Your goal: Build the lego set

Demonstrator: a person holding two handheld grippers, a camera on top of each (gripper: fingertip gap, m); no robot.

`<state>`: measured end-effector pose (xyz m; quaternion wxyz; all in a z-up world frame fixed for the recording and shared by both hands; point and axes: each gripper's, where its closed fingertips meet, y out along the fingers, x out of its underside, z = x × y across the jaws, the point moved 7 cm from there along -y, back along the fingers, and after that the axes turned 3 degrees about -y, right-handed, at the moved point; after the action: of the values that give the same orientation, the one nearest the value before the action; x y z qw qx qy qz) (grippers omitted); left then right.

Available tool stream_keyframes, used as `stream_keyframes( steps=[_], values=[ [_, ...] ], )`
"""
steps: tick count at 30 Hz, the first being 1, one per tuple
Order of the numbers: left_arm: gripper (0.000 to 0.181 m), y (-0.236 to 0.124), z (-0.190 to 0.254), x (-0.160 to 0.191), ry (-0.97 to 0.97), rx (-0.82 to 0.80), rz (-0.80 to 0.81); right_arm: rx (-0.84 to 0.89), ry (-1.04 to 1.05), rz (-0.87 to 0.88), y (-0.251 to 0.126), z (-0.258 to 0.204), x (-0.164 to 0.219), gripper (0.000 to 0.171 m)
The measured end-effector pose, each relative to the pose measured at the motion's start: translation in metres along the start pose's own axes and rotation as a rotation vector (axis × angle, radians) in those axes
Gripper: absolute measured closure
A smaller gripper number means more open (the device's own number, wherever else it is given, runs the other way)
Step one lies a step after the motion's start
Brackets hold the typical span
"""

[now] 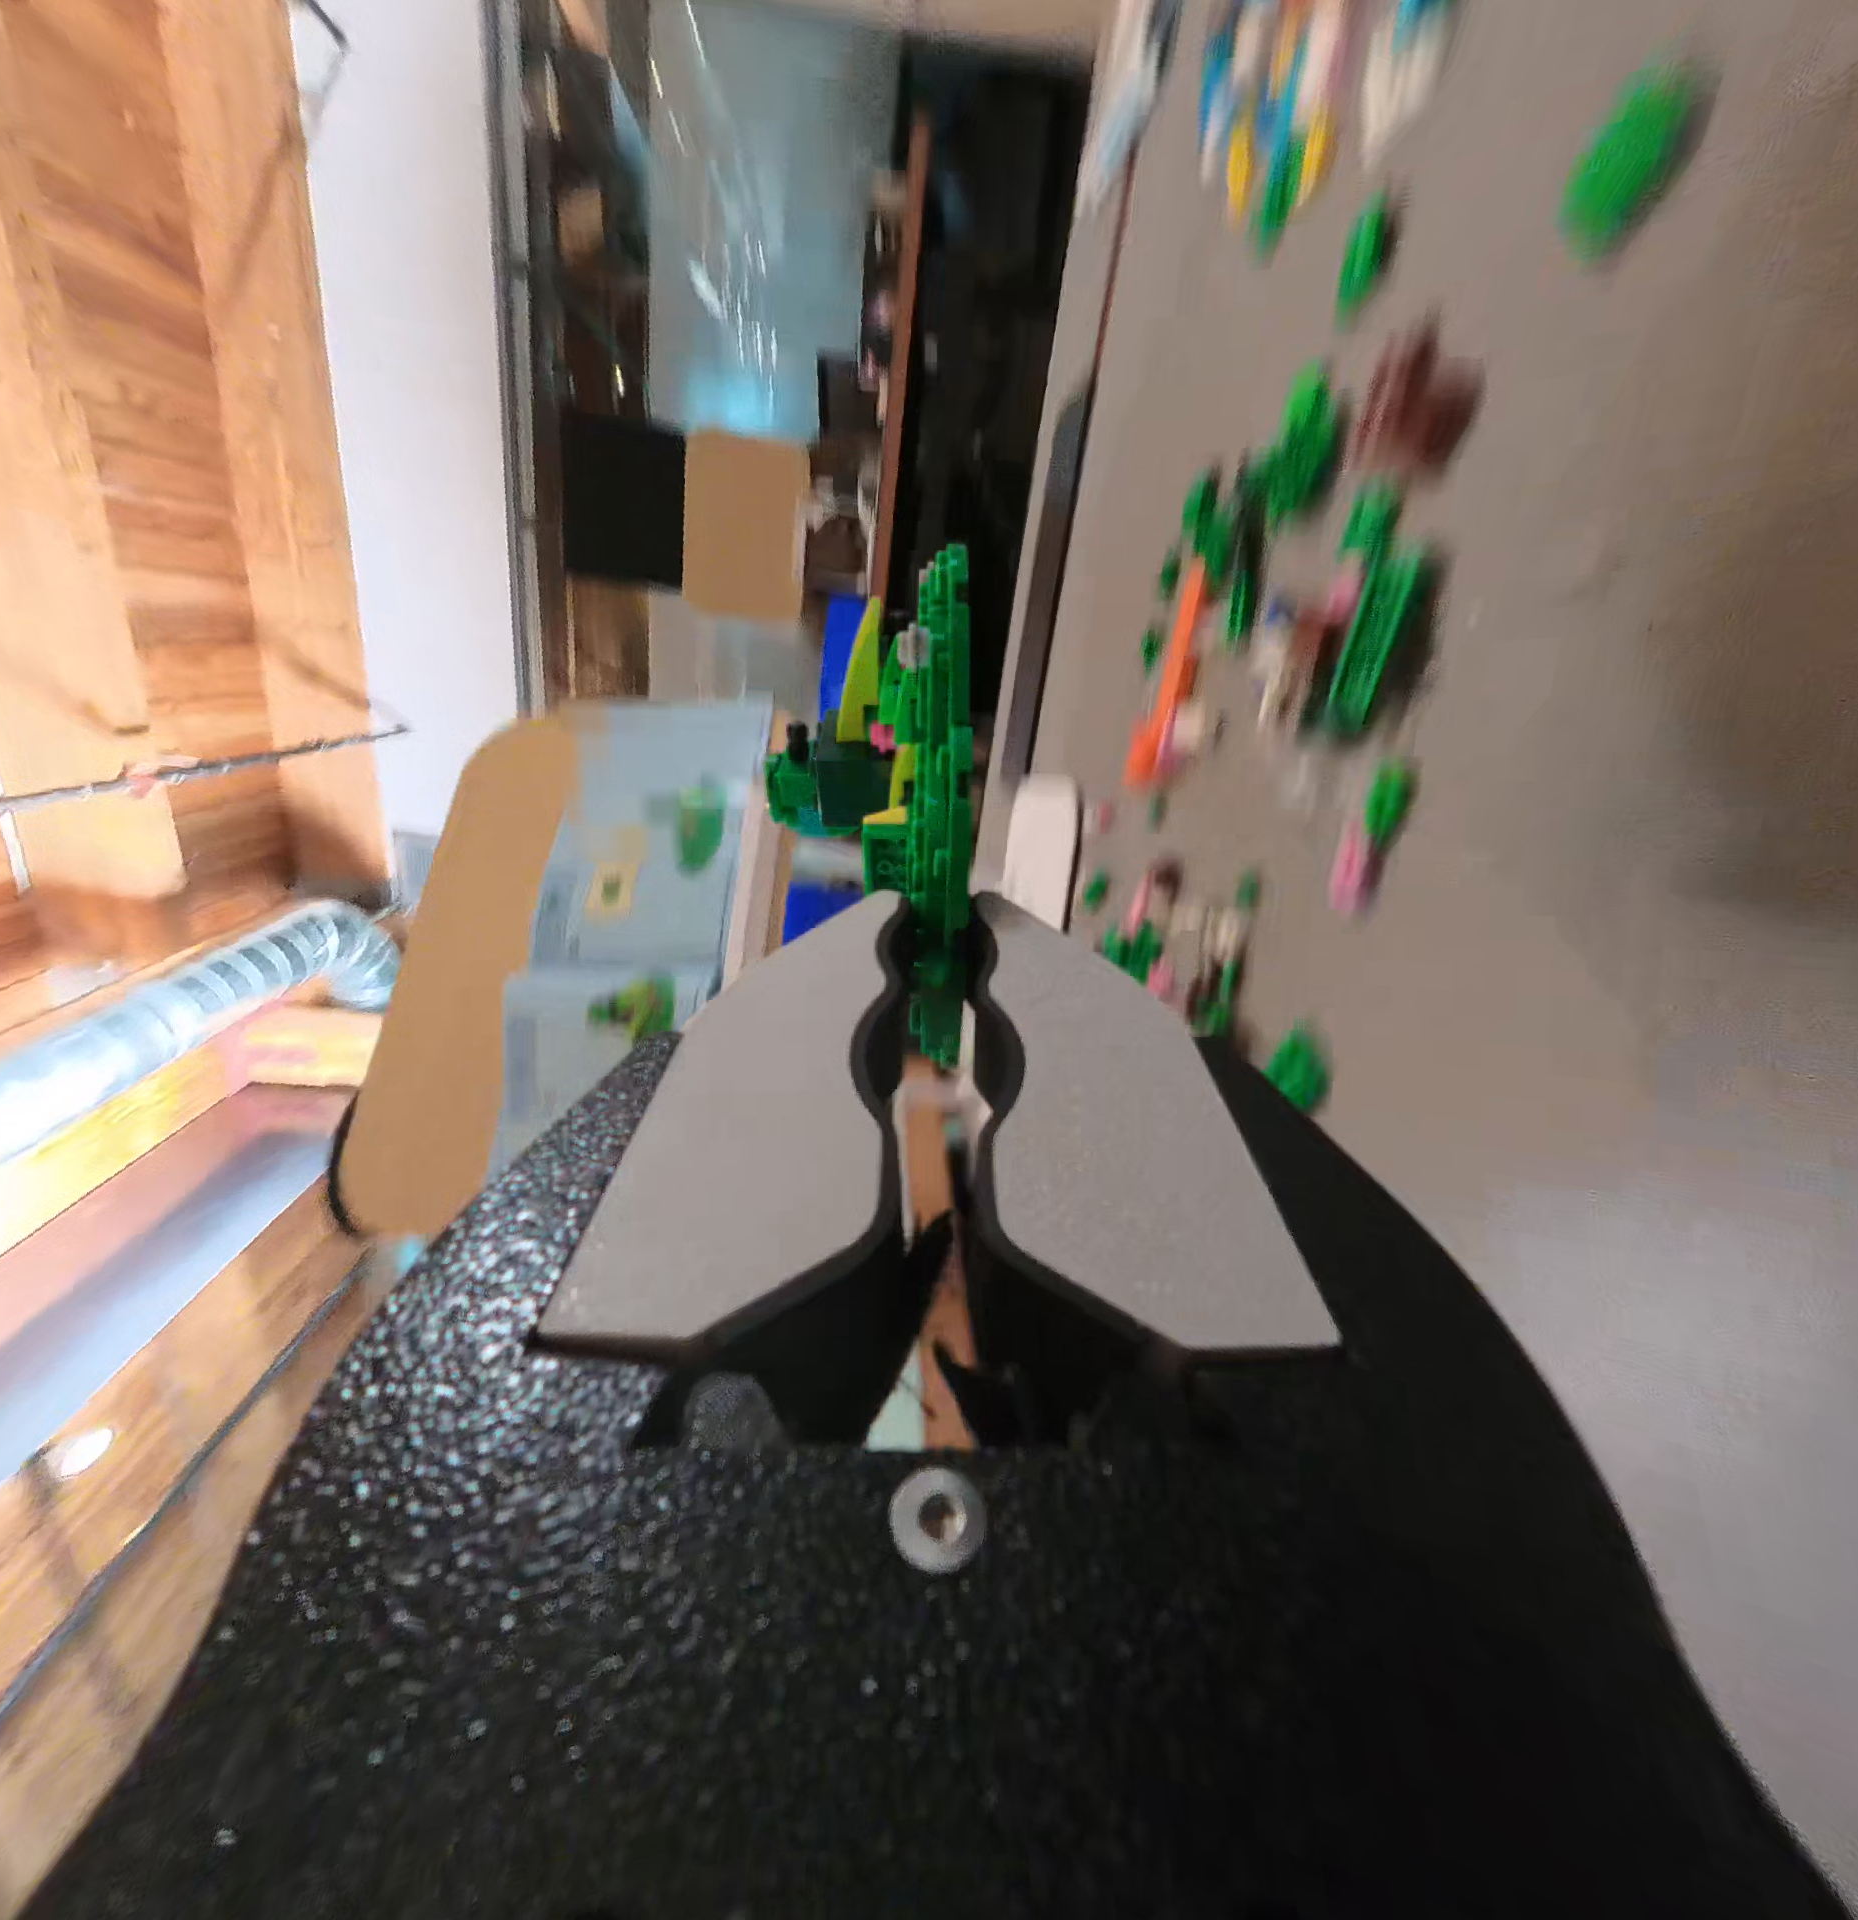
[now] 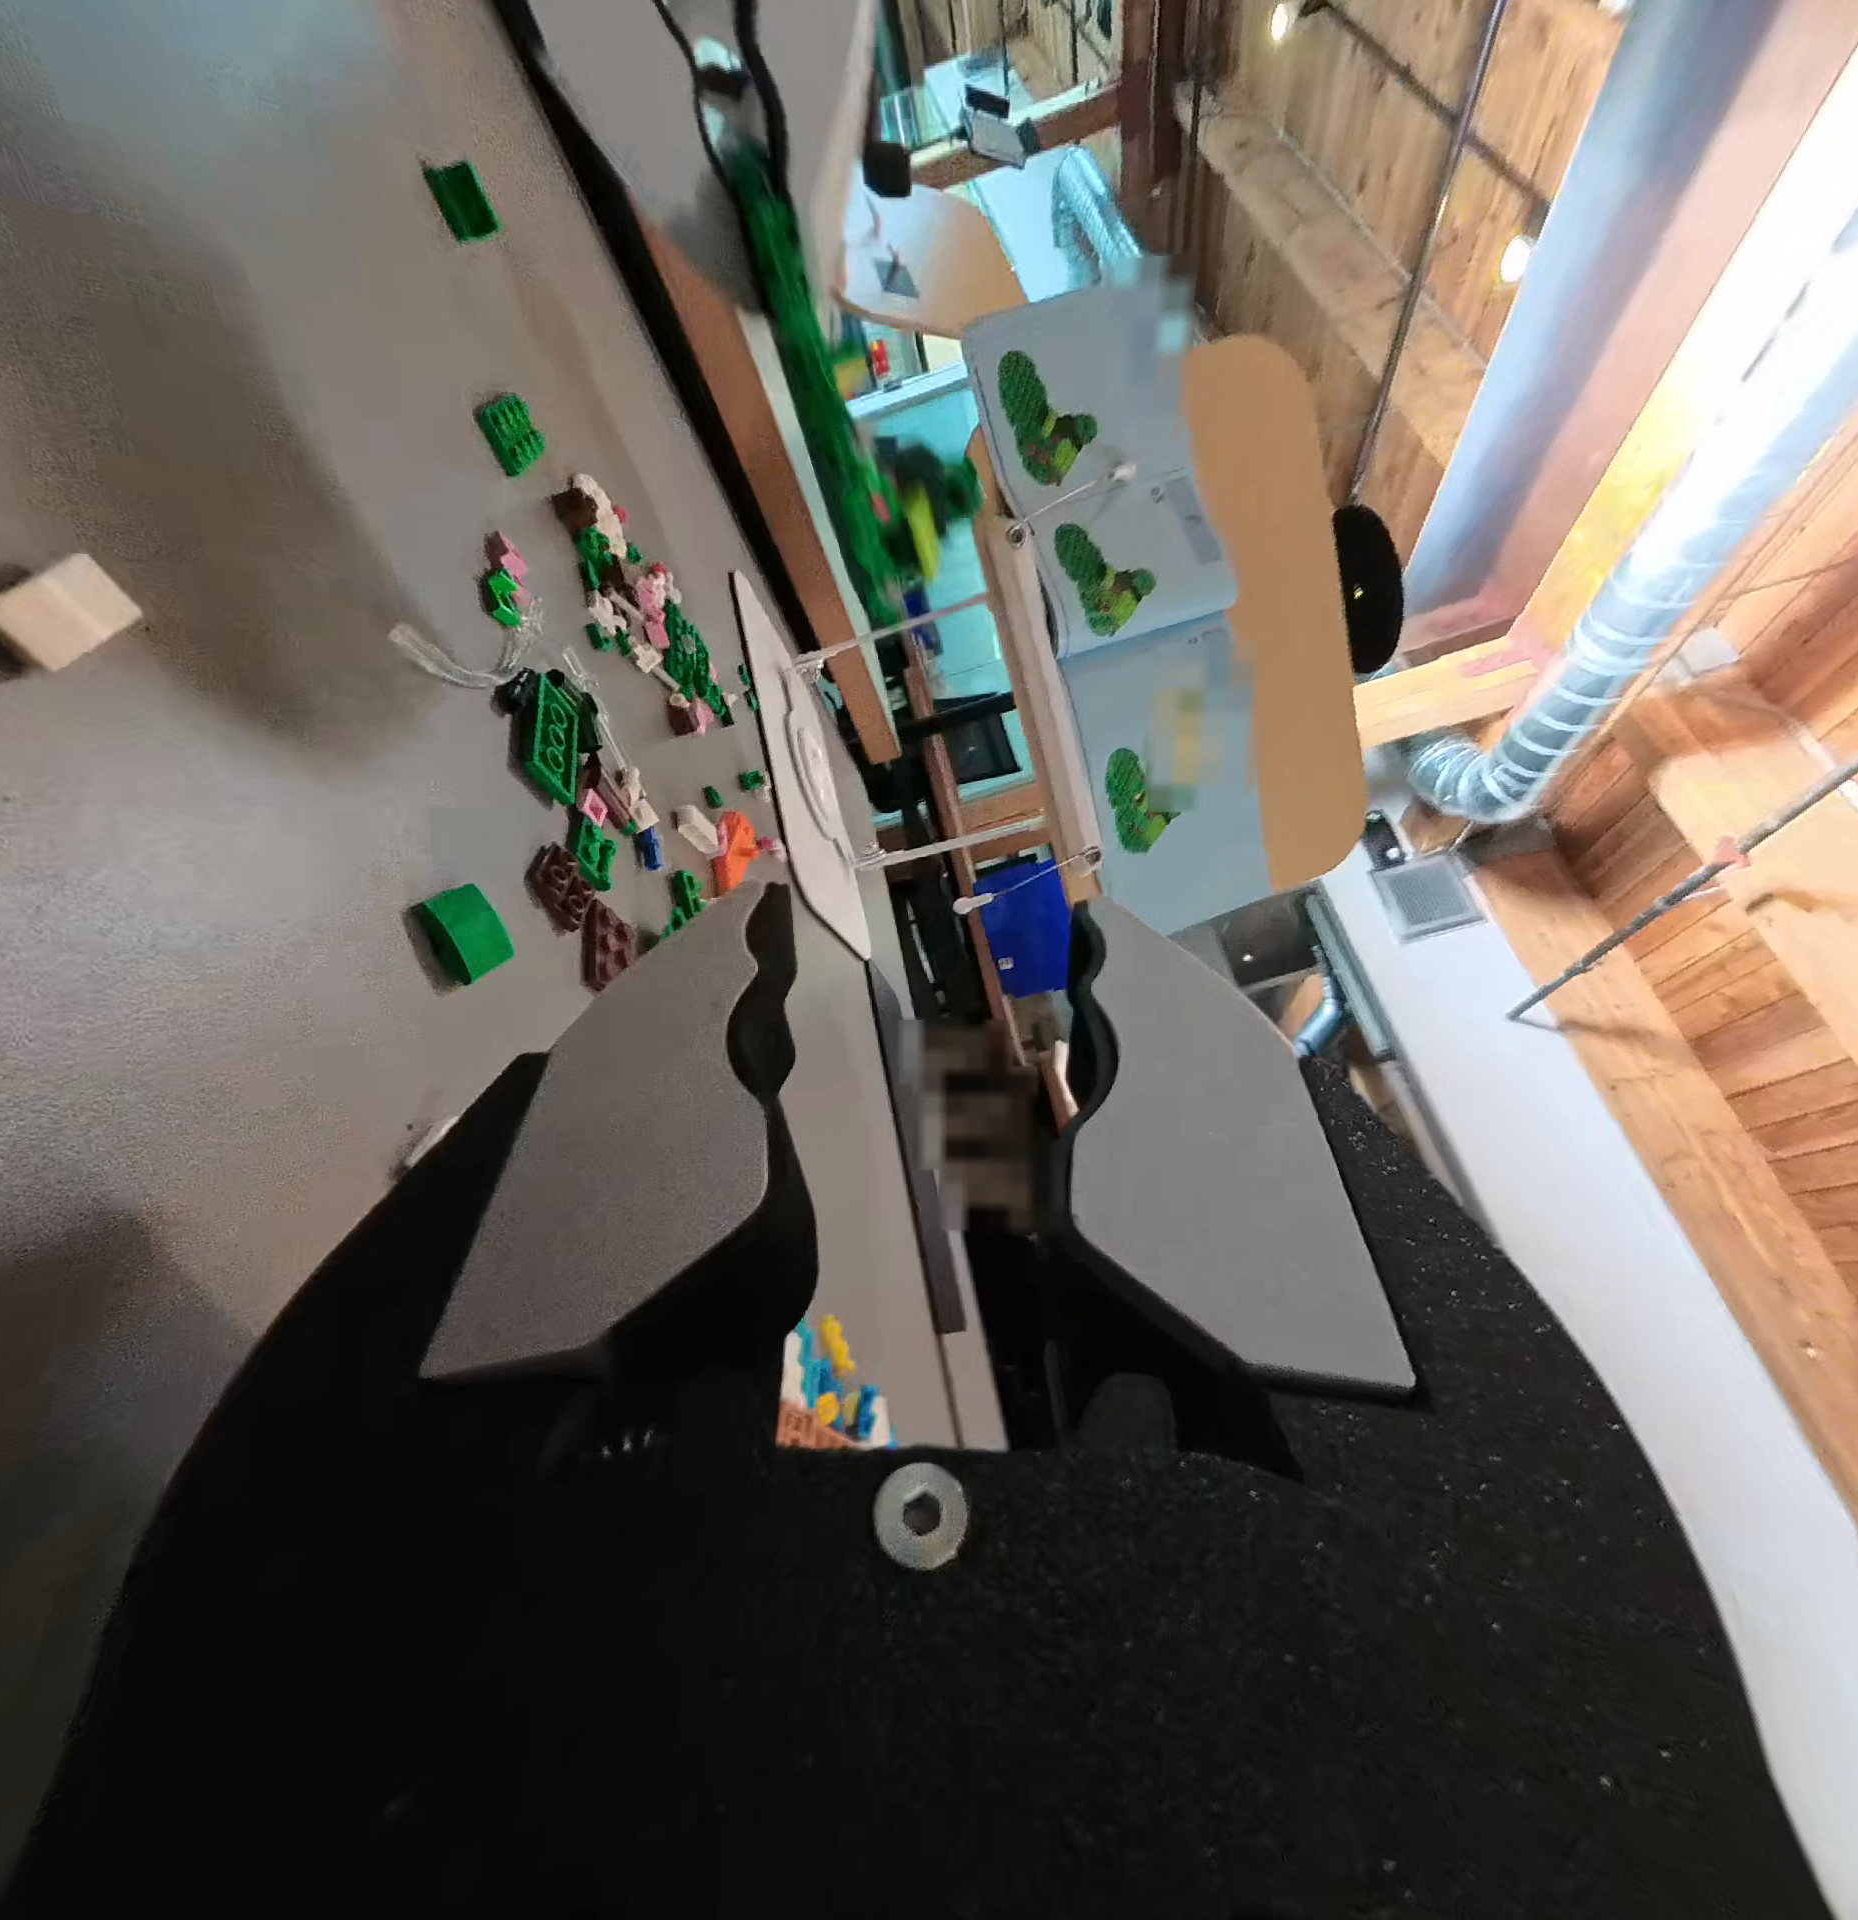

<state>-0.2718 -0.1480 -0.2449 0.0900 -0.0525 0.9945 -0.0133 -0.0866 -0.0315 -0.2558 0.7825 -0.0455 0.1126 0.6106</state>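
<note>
My left gripper [image 1: 940,914] is shut on the edge of a green lego plate assembly [image 1: 935,769], held edge-on in the air, with yellow, dark green and pink pieces on its left face. Both views are rolled sideways. Loose lego pieces [image 1: 1309,623] lie blurred on the grey table [image 1: 1631,1143] to its right. My right gripper [image 2: 930,935] is open and empty, held above the table edge. In the right wrist view the pile of green, brown, pink and white pieces [image 2: 613,707] lies left of its fingers. The held green assembly shows blurred farther off in the right wrist view [image 2: 831,416].
An instruction booklet on a clear stand [image 2: 1122,623] stands beyond the table edge, also in the left wrist view [image 1: 644,862]. A small wooden block [image 2: 57,608] and single green bricks [image 2: 463,935] lie on the table. A grey round stand base [image 2: 811,769] sits by the pile.
</note>
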Motion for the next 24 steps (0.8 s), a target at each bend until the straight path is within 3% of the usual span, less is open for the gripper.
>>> stream_keyframes(
  steps=[4, 8, 12, 22, 24],
  values=[
    [0.174, -0.018, -0.001, 0.088, 0.119, 0.064, -0.331, -0.029, 0.094, -0.022, 0.005, -0.001, 0.006, 0.127],
    [0.174, -0.023, -0.006, 0.131, 0.090, 0.134, -0.497, -0.035, 0.152, -0.042, 0.004, 0.001, 0.011, 0.132],
    [0.174, -0.016, -0.007, 0.142, 0.056, 0.171, -0.537, -0.044, 0.162, -0.067, 0.005, 0.000, 0.014, 0.134],
    [0.173, 0.001, 0.014, 0.141, 0.192, 0.311, -0.531, -0.039, 0.142, -0.095, 0.005, 0.000, 0.015, 0.134],
    [0.163, -0.003, 0.019, 0.144, 0.153, 0.463, -0.529, -0.030, 0.142, -0.108, 0.005, 0.000, 0.016, 0.146]
  ],
)
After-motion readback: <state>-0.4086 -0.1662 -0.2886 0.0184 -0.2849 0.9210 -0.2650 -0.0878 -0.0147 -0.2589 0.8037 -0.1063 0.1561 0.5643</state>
